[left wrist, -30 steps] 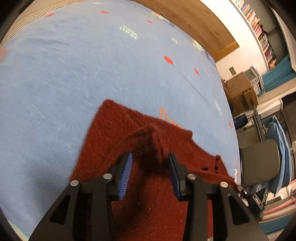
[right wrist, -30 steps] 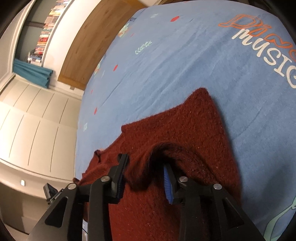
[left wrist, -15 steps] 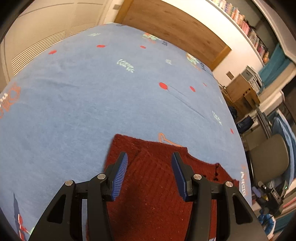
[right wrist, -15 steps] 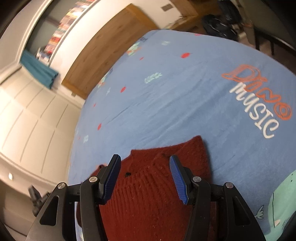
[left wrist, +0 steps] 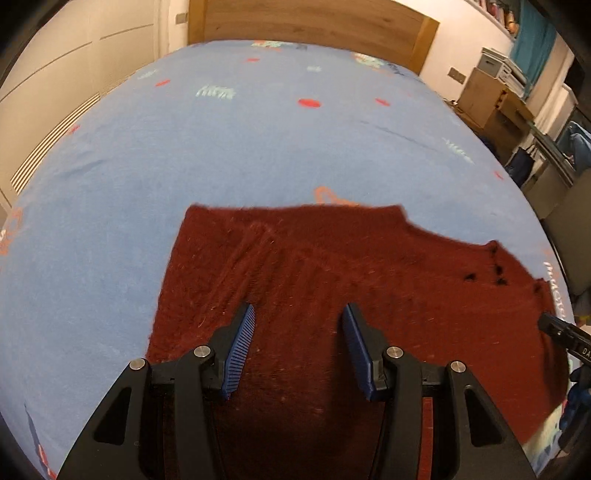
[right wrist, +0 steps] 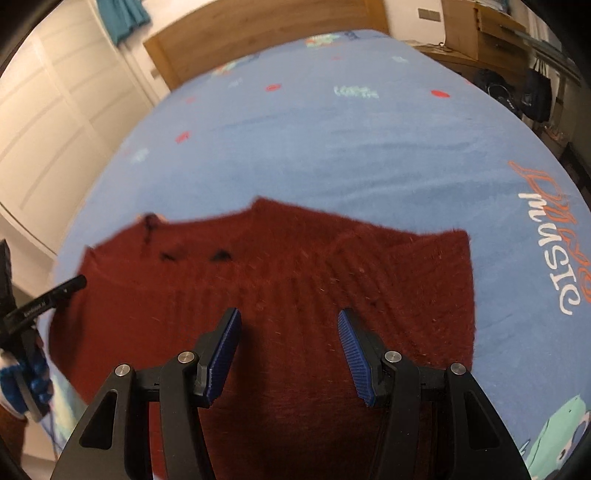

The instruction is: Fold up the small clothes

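Note:
A dark red knitted sweater (left wrist: 332, 273) lies flat on the blue bedspread (left wrist: 221, 147), with a folded layer on top. It also shows in the right wrist view (right wrist: 280, 273). My left gripper (left wrist: 297, 317) is open and empty, hovering above the sweater's near part. My right gripper (right wrist: 288, 325) is open and empty, also above the sweater. The tip of the other gripper shows at the right edge of the left wrist view (left wrist: 561, 332) and at the left edge of the right wrist view (right wrist: 44, 302).
A wooden headboard (left wrist: 314, 22) stands at the far end of the bed. White wardrobe doors (right wrist: 55, 92) line one side. Cardboard boxes (left wrist: 487, 96) and bags (right wrist: 532, 92) stand beside the bed on the other side.
Both grippers let go of the bunched sweater fabric, opened and pulled up and back. The sweater now lies flat, folded over.

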Tool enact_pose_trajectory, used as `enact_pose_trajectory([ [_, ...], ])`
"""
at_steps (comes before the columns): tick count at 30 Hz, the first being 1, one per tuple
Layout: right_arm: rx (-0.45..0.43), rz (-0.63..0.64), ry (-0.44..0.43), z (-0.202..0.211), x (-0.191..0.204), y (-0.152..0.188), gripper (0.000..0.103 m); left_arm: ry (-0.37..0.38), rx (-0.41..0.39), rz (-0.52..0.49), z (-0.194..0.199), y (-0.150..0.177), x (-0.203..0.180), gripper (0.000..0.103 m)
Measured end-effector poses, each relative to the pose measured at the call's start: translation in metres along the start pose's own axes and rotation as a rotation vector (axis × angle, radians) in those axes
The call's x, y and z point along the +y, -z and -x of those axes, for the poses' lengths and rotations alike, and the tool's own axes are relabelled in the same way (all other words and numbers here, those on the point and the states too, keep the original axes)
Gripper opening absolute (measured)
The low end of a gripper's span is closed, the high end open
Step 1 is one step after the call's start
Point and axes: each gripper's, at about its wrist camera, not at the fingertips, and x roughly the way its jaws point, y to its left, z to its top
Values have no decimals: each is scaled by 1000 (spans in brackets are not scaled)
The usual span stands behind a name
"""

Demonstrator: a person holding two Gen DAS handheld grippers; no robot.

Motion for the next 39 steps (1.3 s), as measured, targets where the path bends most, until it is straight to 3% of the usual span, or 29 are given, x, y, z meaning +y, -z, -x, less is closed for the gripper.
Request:
enact_pose_trajectory([
  [7,-17,-24,47,11,-26,1,55,12,-36,-10,24,-1,7,44],
  [10,-48,-22,76,28,-23,1,56,4,-76,-6,43,6,4,44],
  [15,-90,17,48,55,1,17,56,-22,-99,-25,58,33,-10,44],
  [25,-82,163,74,38,42,81,56,-121,-137,-131,44,88,-36,45],
  [39,-105,134,116,47,15,91,61,-132,-166,-126,36,93,-37,51],
])
